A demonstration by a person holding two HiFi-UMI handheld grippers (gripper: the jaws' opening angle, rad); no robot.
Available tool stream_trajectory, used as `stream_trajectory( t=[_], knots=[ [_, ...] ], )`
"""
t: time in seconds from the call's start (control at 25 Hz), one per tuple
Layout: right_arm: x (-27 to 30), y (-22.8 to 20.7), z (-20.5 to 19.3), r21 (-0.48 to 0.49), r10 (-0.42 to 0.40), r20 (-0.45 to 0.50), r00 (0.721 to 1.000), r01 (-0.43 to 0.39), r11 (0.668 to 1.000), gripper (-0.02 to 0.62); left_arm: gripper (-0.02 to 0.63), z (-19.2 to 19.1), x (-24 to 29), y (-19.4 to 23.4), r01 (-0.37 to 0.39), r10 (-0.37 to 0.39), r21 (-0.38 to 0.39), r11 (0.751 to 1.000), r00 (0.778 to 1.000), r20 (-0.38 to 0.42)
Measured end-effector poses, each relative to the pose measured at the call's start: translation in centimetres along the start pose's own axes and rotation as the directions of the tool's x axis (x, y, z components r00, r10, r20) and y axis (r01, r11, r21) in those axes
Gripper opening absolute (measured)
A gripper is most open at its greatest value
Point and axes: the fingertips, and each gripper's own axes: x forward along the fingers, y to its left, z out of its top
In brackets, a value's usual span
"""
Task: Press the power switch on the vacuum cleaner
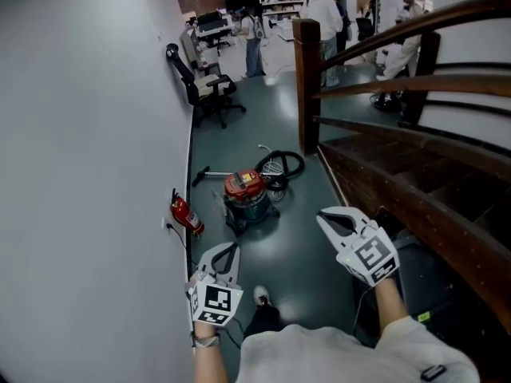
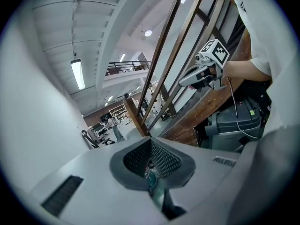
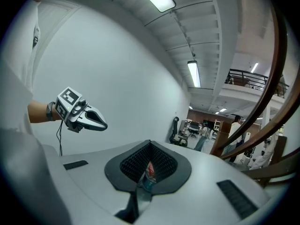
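Observation:
The vacuum cleaner, with a red top and a blue-green drum, stands on the dark floor ahead, and its black hose coils behind it. No switch can be made out from here. My left gripper is held near the white wall, short of the vacuum and shut with nothing in it. My right gripper is also shut and empty, level with the vacuum's right side but well apart from it. In the left gripper view, a sliver of the vacuum shows through the slit of the left gripper. The right gripper view frames the same sliver.
A red fire extinguisher stands by the white wall left of the vacuum. A wooden stair rail and post close off the right side, with a grey box beneath. A black office chair and several people stand farther back.

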Motion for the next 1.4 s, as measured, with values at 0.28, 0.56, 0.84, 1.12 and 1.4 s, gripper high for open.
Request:
stream_trajectory(
  t=[0.28, 0.56, 0.84, 1.12, 1.4],
  knots=[
    [6.4, -2.0, -0.9, -0.049, 0.003, -0.036, 0.999, -0.005, 0.999, 0.028, -0.002, -2.3, 4.8, 5.3, 0.006, -0.006, -0.009, 1.0, 1.0, 0.01],
    [14.2, -4.7, 0.3, -0.068, 0.008, -0.039, 0.999, -0.01, 0.998, 0.028, -0.002, -4.6, 9.4, 12.6, 0.011, -0.011, -0.032, 0.999, 1.0, -0.003],
    [20.3, -5.7, 0.5, -0.061, 0.036, -0.064, 0.997, -0.039, 0.997, 0.028, -0.002, -5.9, 12.6, 18.0, 0.012, -0.013, -0.033, 0.999, 1.0, -0.018],
    [24.7, -9.0, 1.8, -0.01, -0.018, -0.009, 1.0, 0.018, 1.0, 0.028, -0.002, -6.7, 16.1, 21.4, 0.039, -0.04, -0.04, 0.998, 0.999, -0.017],
    [29.8, -11.8, 3.0, 0.049, -0.043, -0.02, 0.999, 0.044, 0.998, 0.028, -0.002, -7.6, 19.3, 25.9, 0.04, -0.041, -0.041, 0.998, 0.999, -0.028]
  ],
)
